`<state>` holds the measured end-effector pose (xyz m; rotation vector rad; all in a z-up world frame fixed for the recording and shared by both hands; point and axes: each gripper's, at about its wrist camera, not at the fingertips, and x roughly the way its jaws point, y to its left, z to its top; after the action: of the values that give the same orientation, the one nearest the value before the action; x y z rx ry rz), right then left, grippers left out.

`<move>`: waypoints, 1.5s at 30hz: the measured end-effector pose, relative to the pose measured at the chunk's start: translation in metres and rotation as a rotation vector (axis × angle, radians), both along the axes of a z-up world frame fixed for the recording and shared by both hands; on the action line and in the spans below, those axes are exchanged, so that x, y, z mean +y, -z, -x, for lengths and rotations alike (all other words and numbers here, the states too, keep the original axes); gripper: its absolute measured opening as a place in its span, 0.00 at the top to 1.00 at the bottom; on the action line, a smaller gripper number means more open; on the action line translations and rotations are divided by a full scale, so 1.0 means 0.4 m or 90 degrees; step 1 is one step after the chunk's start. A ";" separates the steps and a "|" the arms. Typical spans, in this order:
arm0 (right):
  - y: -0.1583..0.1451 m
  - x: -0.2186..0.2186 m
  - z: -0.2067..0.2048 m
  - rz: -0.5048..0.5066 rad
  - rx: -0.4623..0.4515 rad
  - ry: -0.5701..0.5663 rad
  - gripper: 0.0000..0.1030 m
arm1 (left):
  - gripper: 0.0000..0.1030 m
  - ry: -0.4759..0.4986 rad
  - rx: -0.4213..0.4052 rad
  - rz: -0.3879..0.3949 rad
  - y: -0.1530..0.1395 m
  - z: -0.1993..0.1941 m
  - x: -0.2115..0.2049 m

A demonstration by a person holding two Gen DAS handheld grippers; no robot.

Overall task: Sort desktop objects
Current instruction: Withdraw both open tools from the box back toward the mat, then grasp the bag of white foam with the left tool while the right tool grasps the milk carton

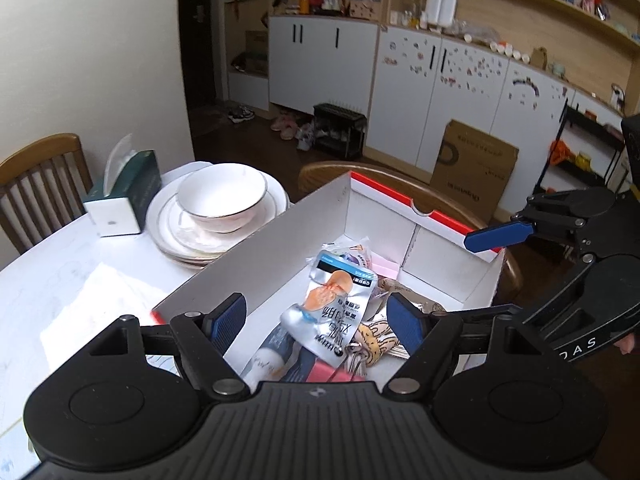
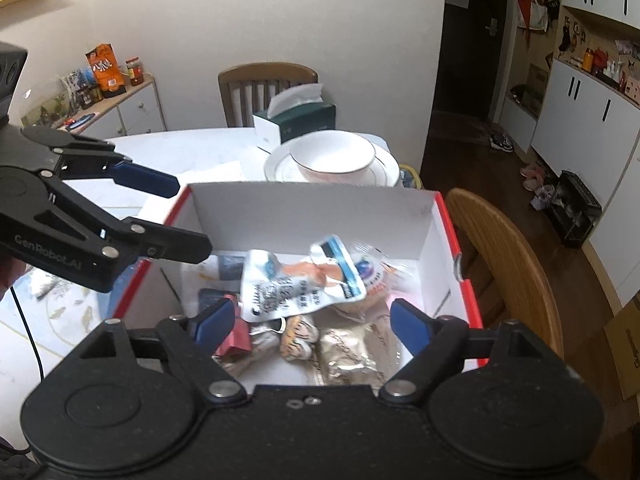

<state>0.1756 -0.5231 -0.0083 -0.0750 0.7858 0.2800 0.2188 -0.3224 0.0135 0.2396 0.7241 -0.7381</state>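
Hovering over the box, left gripper and right gripper both stand spread and empty, silver pouch lying loose beneath them.

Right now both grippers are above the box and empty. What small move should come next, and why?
Probably swing the left gripper left, toward the tissue box beside the stacked plates. Both grippers stand open with nothing between the fingers, and the silver snack pouch already lies inside the cardboard box, so the next item seems to be out on the table.
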 end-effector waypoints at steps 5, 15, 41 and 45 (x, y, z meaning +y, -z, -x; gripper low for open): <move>-0.013 0.039 0.020 -0.012 -0.007 0.008 0.10 | 0.18 -0.009 0.002 0.029 -0.012 0.024 0.065; -0.019 0.144 0.056 -0.026 -0.019 0.021 0.04 | 0.13 -0.059 0.007 0.045 0.007 0.076 0.218; 0.028 0.590 -0.056 -0.024 0.010 -0.068 0.04 | 0.00 -0.222 0.031 0.022 0.137 0.142 0.673; 0.052 0.645 -0.089 -0.019 0.012 -0.084 0.04 | 0.00 -0.260 0.033 0.013 0.170 0.146 0.726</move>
<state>0.2113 -0.2653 -0.0292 -0.0965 0.7971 0.4185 0.1605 -0.0321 -0.0543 0.0491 0.7839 -0.3640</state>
